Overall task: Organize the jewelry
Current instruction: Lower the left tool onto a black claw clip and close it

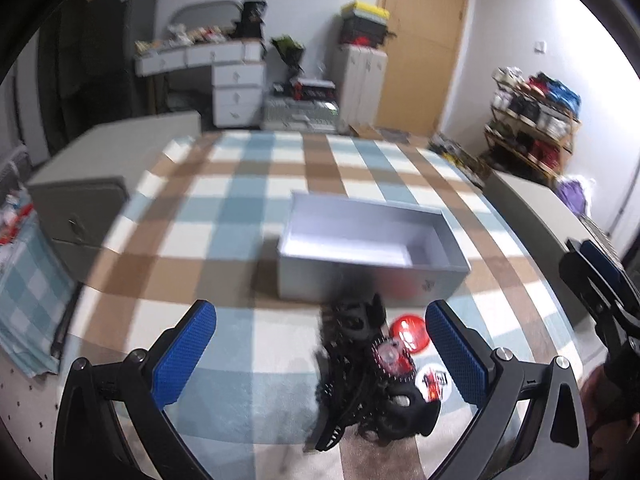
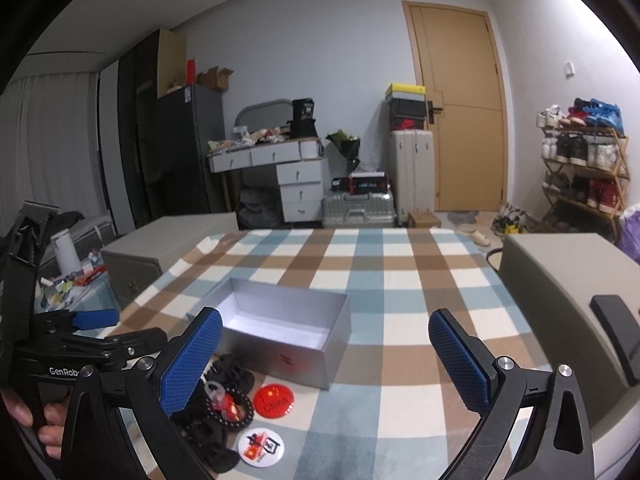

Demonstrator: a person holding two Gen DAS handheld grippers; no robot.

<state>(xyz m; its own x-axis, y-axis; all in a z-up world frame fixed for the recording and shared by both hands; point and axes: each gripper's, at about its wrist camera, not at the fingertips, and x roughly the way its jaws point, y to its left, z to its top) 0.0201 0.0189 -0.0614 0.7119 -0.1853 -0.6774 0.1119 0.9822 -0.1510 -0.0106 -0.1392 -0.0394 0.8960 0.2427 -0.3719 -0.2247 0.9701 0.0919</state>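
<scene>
Silver box (image 2: 280, 332) holds nothing visible; black jewelry pile (image 1: 360, 372) and badges (image 2: 274, 398) lie near it. Left gripper (image 1: 320, 356) and right gripper (image 2: 326, 360) both gape, nothing held.

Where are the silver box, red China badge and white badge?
silver box (image 2: 298, 360): right wrist view, on its front wall.
red China badge (image 2: 273, 399): right wrist view, badge face centre.
white badge (image 2: 261, 447): right wrist view, face centre.
</scene>
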